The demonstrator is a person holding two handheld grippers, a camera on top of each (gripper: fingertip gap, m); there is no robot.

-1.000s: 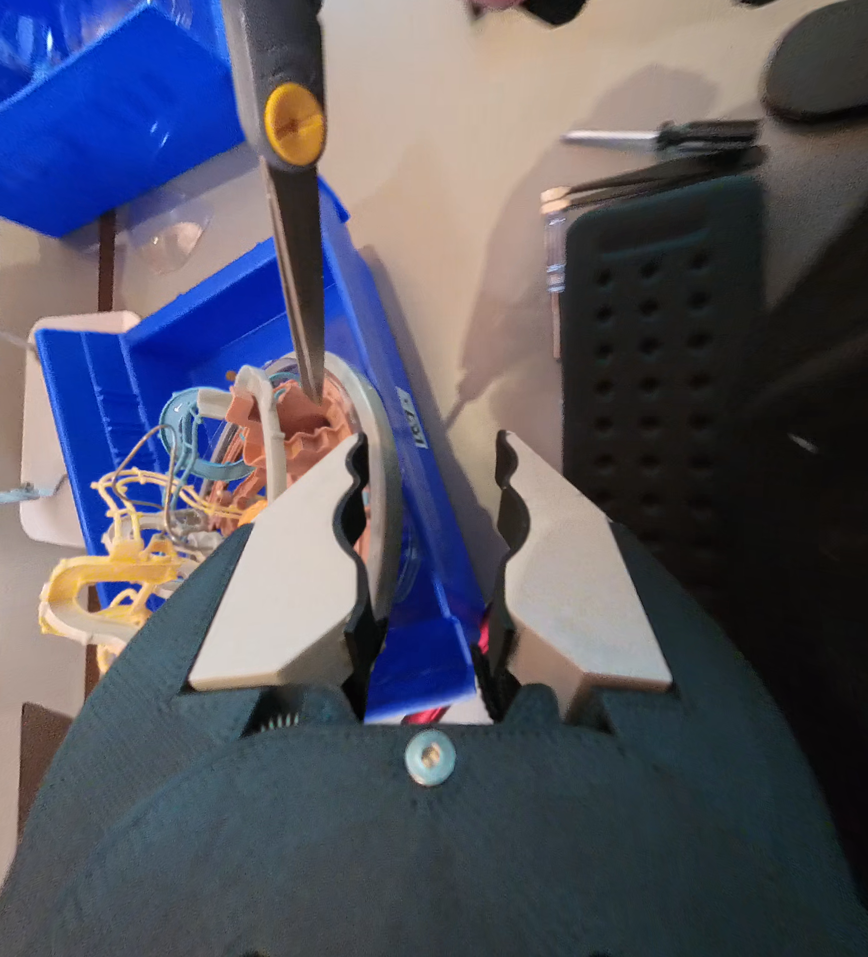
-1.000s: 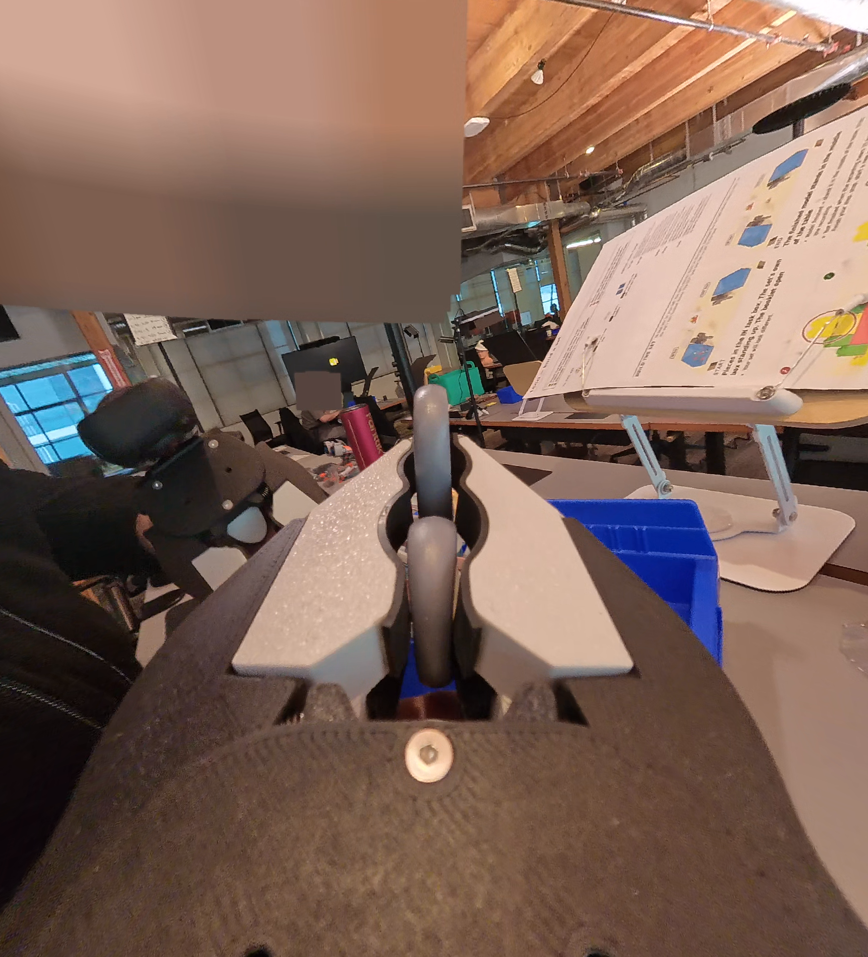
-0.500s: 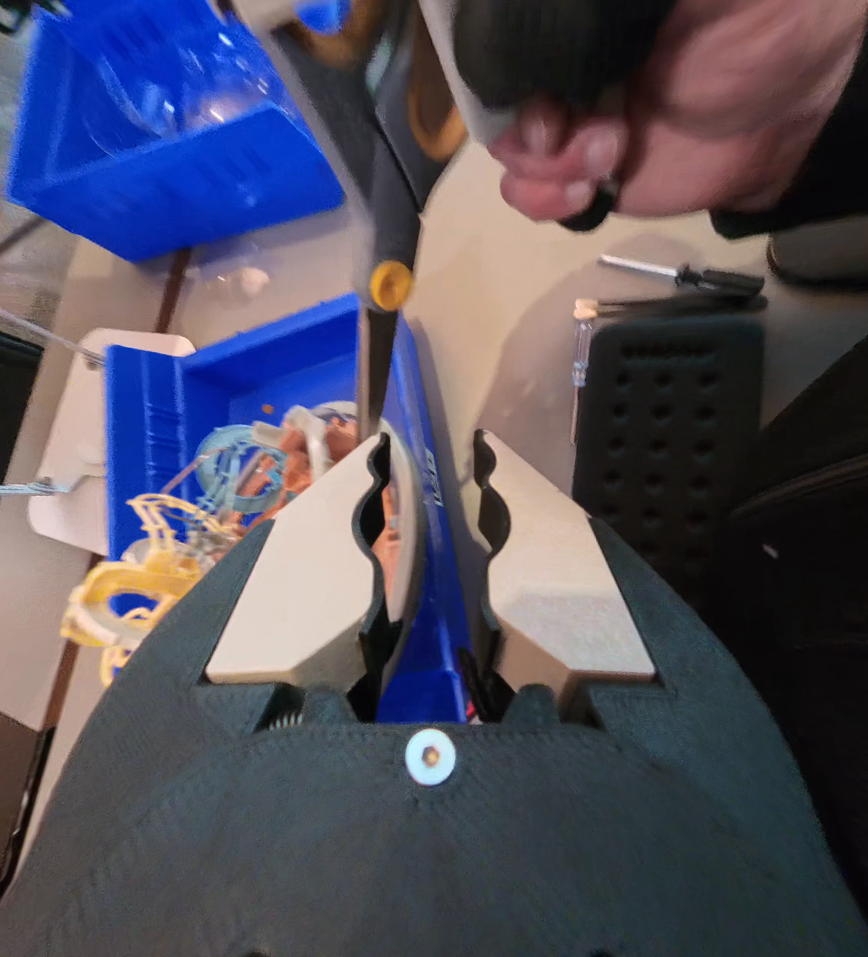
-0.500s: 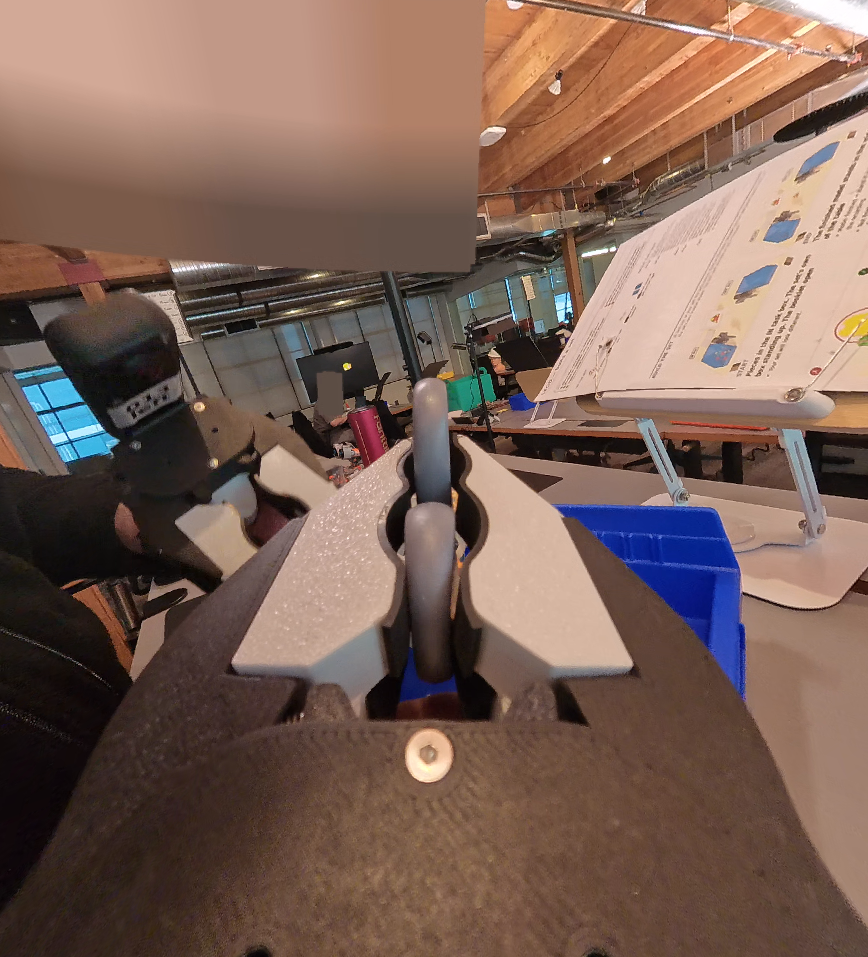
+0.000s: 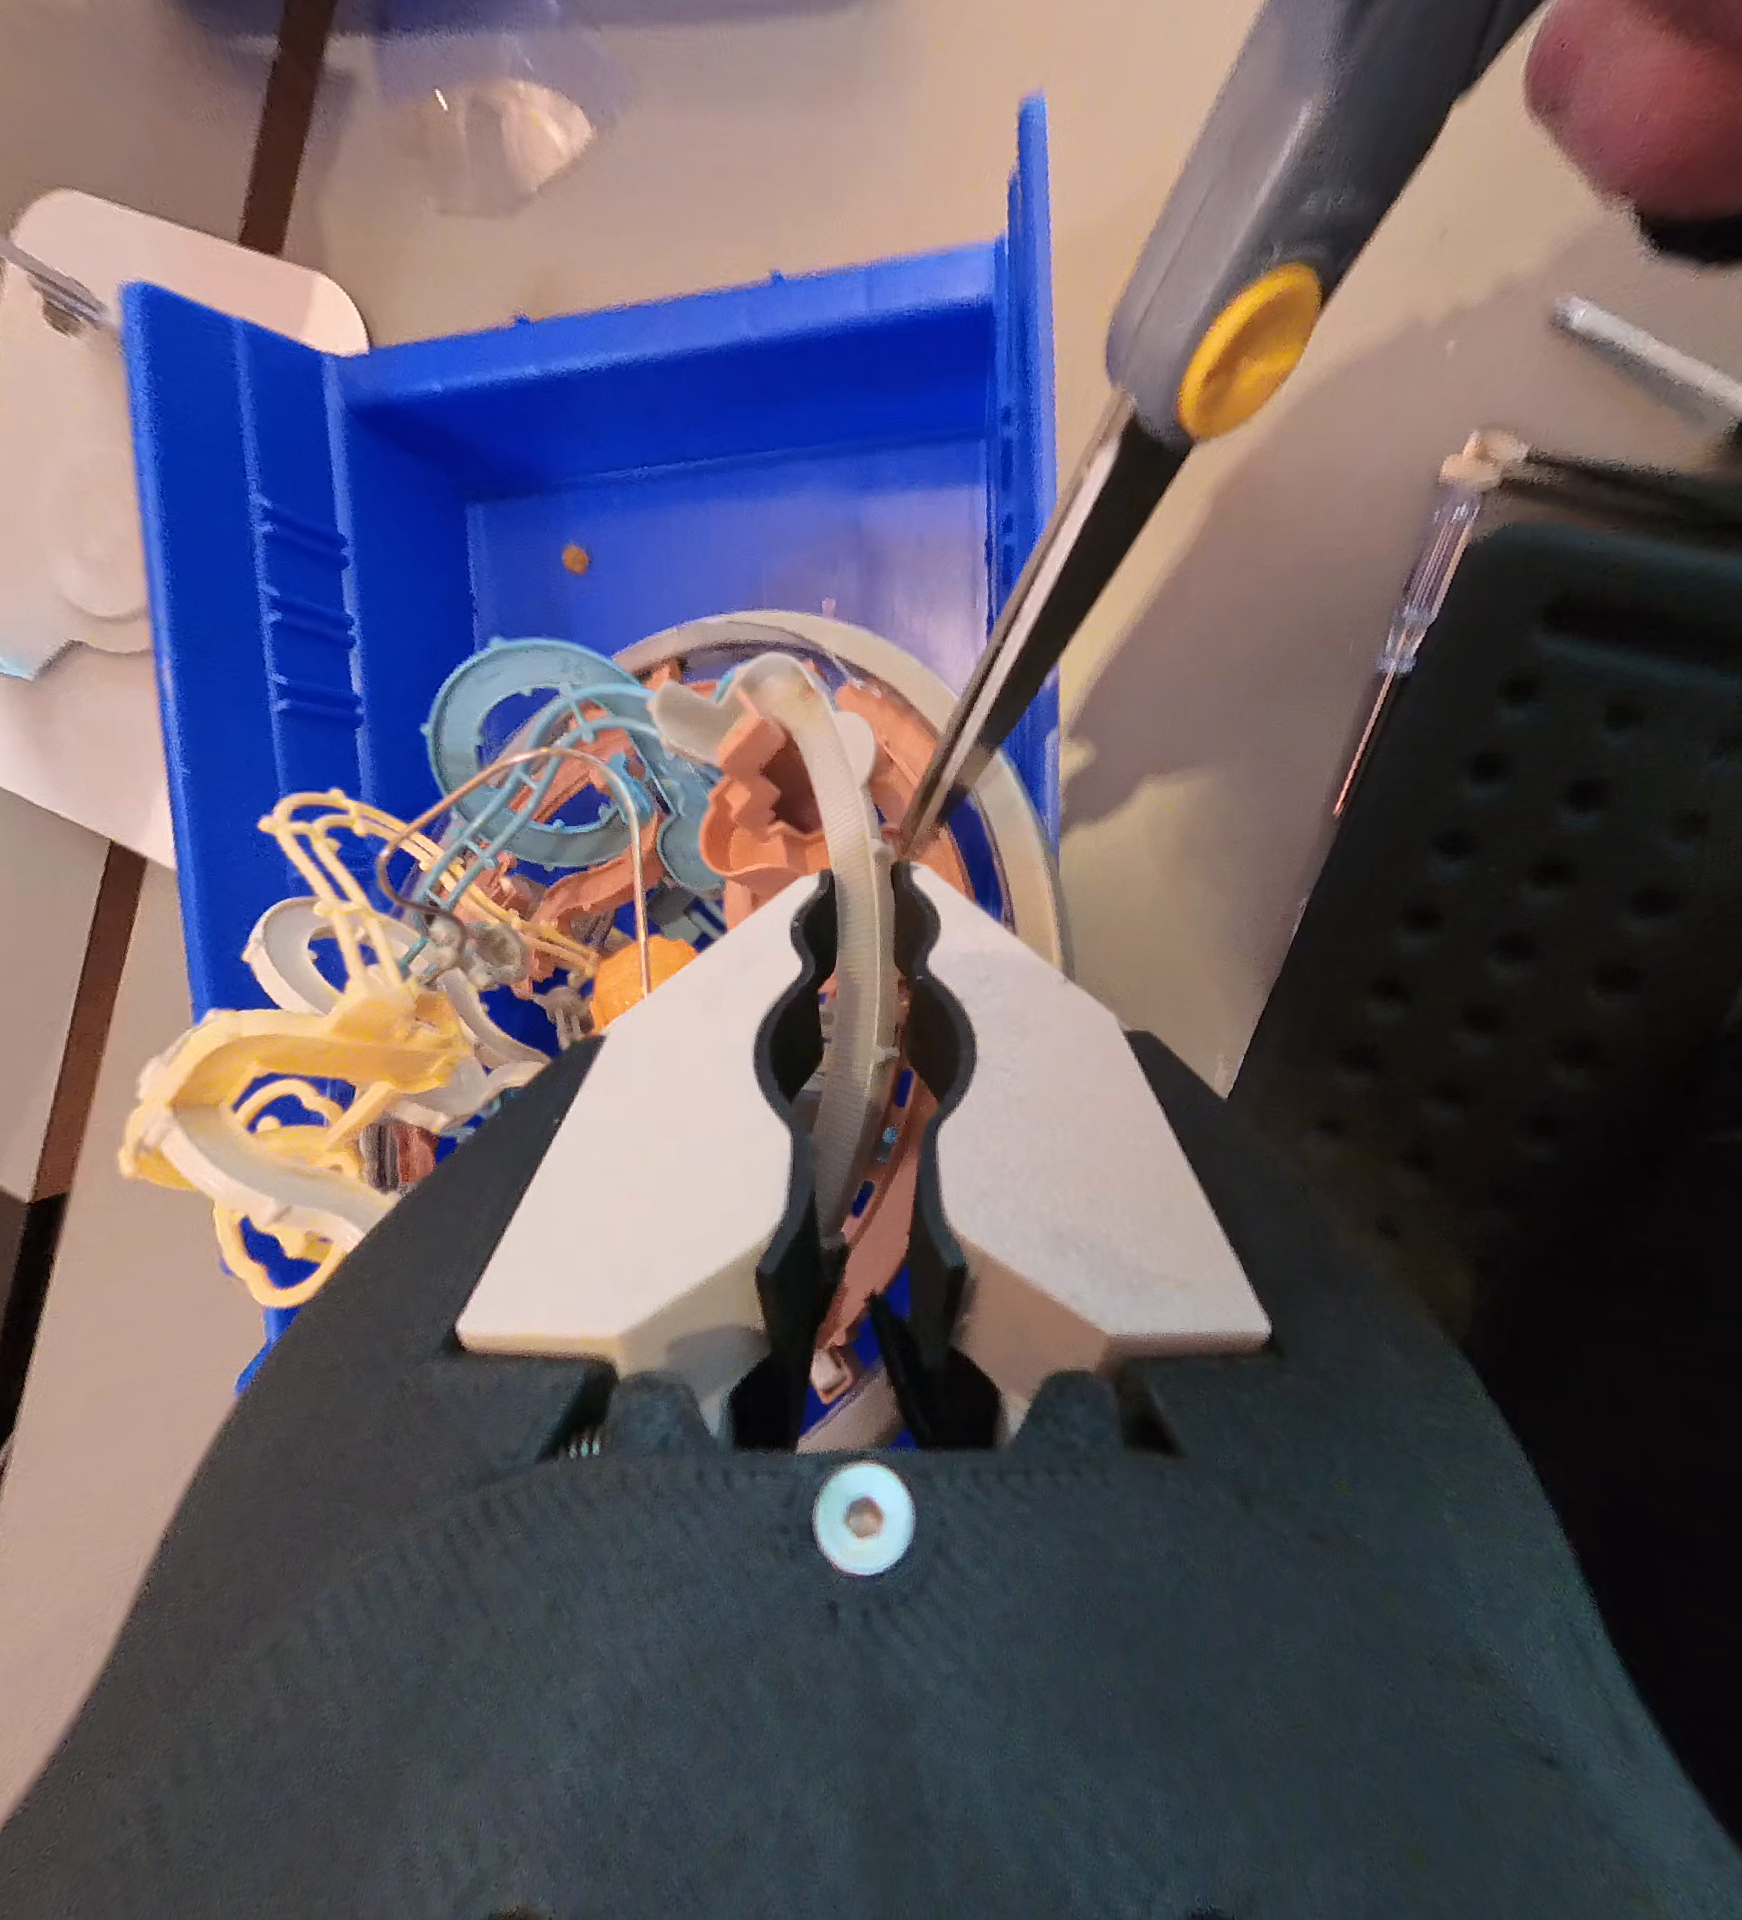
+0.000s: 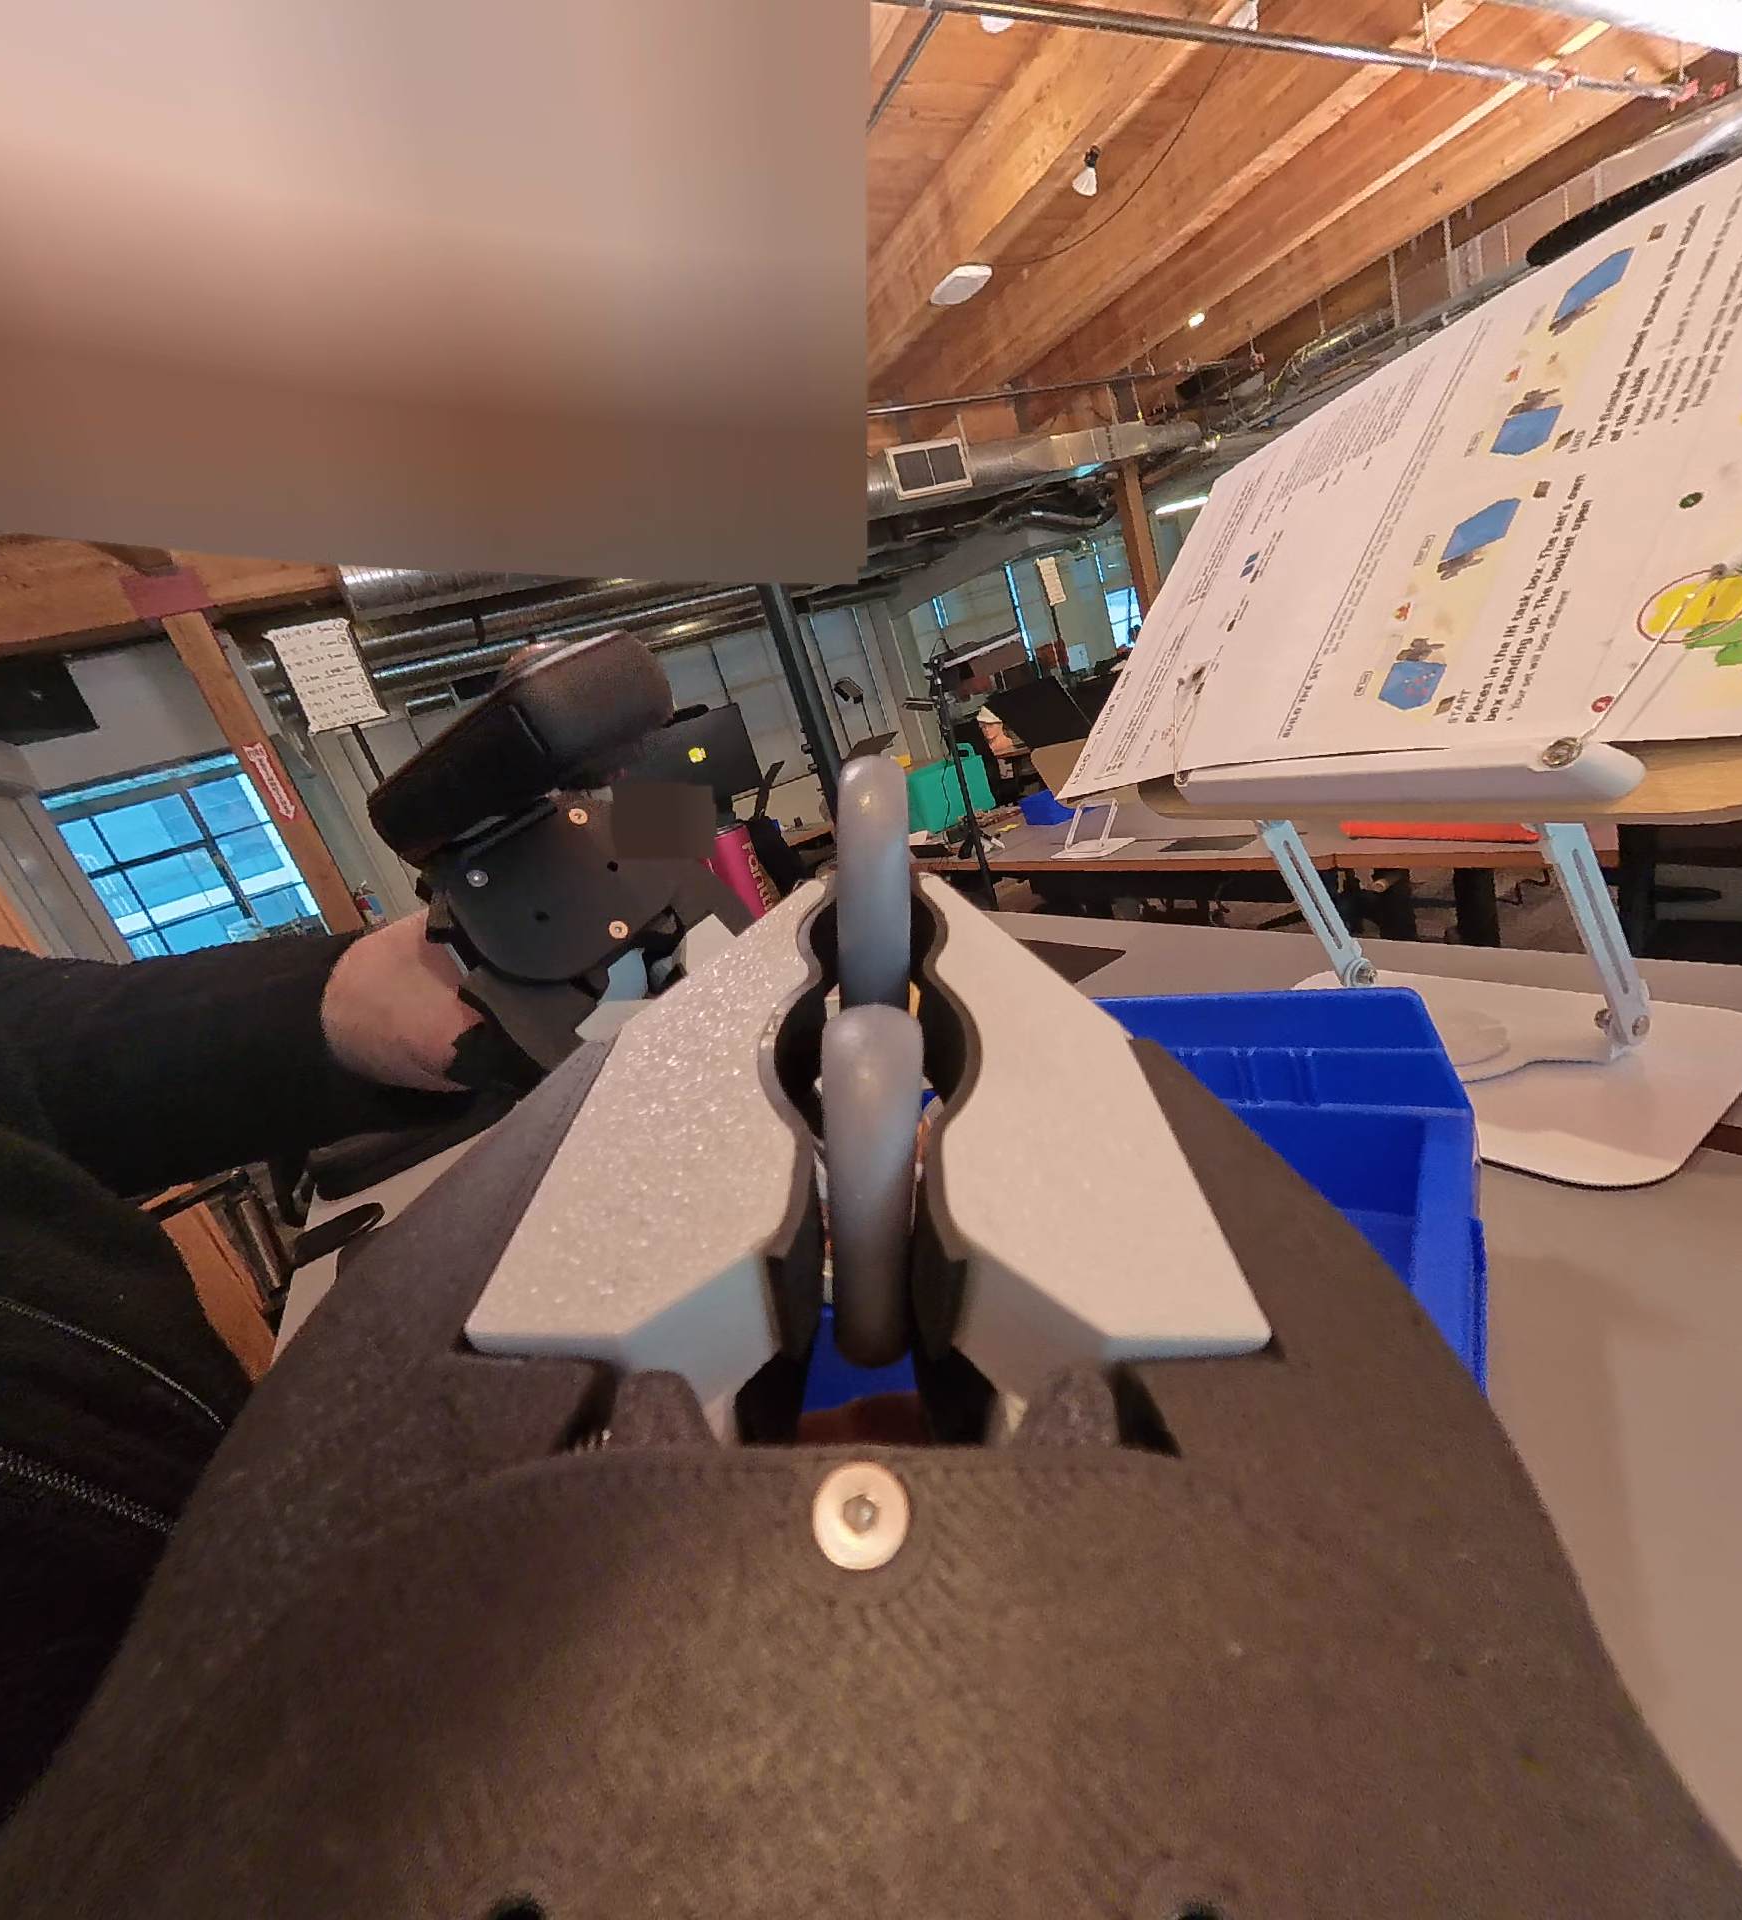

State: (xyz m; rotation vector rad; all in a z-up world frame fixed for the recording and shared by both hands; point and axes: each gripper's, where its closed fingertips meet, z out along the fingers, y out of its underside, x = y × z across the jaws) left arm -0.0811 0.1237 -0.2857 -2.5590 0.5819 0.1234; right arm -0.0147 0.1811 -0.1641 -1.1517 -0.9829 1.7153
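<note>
My left gripper (image 5: 862,883) is shut on a white cable tie (image 5: 851,821) that loops around a bundle of teal (image 5: 524,748), brown (image 5: 763,800) and yellow (image 5: 295,1091) plastic parts in a blue bin (image 5: 638,416). Scissors (image 5: 1043,582) with a grey handle and yellow pivot slant in from the upper right. Their closed tip touches the tie right at my left fingertips. My right gripper (image 6: 872,894) is shut on the grey scissor handles (image 6: 872,1195). The left gripper (image 6: 545,894), held by a hand, shows at the left of the right wrist view.
A black perforated block (image 5: 1573,935) lies right of the bin, with a screwdriver (image 5: 1656,364) and a clear thin tool (image 5: 1418,582) behind it. A white stand (image 6: 1573,1081) holding a printed sheet (image 6: 1469,582) stands behind the blue bin (image 6: 1366,1091). A clear plastic bag (image 5: 493,125) lies beyond the bin. One gripper's finger ends stand about 15 cm off the other's. The left tips stand about 20 cm off the black perforated block (image 5: 1573,935).
My left gripper moved in over the bin and shut on the white cable tie. The scissors swung from upright on the left to slanting in from the upper right.
</note>
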